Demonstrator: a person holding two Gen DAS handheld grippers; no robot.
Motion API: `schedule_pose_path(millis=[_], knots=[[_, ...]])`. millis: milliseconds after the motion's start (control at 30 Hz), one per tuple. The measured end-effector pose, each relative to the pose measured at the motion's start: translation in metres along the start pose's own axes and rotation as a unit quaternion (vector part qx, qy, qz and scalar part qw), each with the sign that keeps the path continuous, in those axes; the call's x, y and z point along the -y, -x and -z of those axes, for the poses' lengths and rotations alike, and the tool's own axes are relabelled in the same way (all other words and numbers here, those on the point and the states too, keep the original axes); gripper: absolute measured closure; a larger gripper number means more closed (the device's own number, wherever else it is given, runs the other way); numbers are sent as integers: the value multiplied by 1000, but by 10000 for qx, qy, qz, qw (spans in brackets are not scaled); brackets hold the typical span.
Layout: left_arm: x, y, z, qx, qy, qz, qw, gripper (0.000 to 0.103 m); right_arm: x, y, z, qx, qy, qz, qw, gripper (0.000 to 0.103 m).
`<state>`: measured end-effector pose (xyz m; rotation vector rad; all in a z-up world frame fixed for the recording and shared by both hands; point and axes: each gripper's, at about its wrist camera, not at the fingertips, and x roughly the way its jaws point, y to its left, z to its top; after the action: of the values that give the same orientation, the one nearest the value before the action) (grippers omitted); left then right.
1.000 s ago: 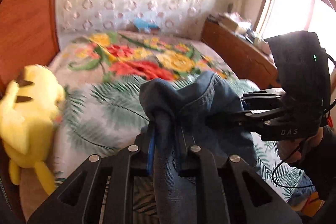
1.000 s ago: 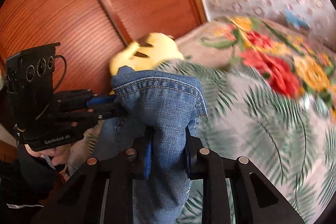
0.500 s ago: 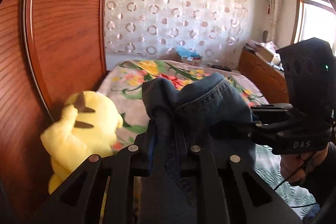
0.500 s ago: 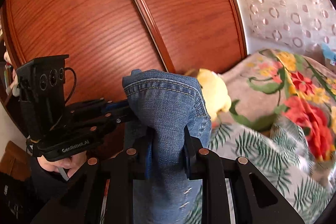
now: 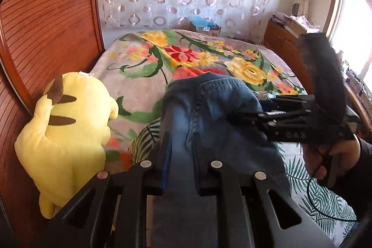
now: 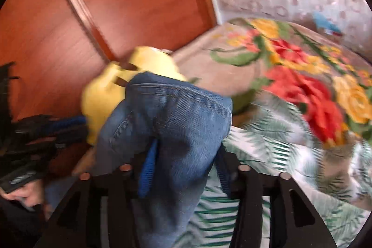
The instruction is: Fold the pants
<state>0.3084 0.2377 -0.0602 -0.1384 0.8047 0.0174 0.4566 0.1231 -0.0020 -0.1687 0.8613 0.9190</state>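
Observation:
The blue denim pants (image 5: 216, 104) hang bunched between both grippers above the bed. My left gripper (image 5: 182, 150) is shut on a fold of the denim, which runs down between its fingers. The right gripper (image 5: 232, 117) reaches into the same bundle from the right, held by a hand (image 5: 325, 155). In the blurred right wrist view, the pants (image 6: 176, 113) drape over my right gripper (image 6: 186, 166). Its jaws are opening, and the right pad (image 6: 223, 171) stands clear of the cloth. The left gripper (image 6: 76, 127) shows dimly at the left.
A yellow plush toy (image 5: 69, 127) sits against the red-brown wooden panel (image 5: 46, 27) at the left. The bed has a floral blanket (image 5: 186, 55) and a palm-leaf sheet (image 6: 267, 143). A wooden cabinet (image 5: 279, 38) with clutter stands at the right by the window.
Both grippers have swung with the pants and dipped toward the bed. The right gripper's jaws have spread apart around the denim. The left gripper still clamps its fold.

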Motion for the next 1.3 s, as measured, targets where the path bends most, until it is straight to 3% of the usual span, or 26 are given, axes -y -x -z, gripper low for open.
schedule_pose_path(millis=[67,167,233,333,400,433,533,733,867,1100,1300], knots=[[1,3,5,-16,39,-11,10000,86,11,-4,-1,-7,-159,-63,9999,48],[5,9,12,-21,33,-27,10000,86,15,3,-6,111,-126,193,9997,47],[11,16,18,-9,-21,-29,10000,86,11,15,-9,273,-38,507,9983,47],[17,25,26,12,-58,12,10000,86,-2,33,-12,606,113,539,9966,48],[22,30,32,13,-48,16,10000,86,-17,38,-3,733,318,338,9962,68],[23,32,37,4,-43,13,10000,86,-21,37,-1,707,415,237,9964,74],[24,33,51,-95,8,9,10000,86,-36,21,6,599,632,271,9958,78],[21,16,77,-422,93,-195,9989,86,-28,-37,8,131,645,574,9962,78],[22,21,79,-349,101,-235,9991,86,-31,-33,9,208,556,592,9965,78],[42,43,72,-122,-15,-200,9997,79,-47,51,36,562,471,547,9958,78],[66,66,63,178,-206,-156,9995,56,-56,119,83,975,324,599,9929,78]])
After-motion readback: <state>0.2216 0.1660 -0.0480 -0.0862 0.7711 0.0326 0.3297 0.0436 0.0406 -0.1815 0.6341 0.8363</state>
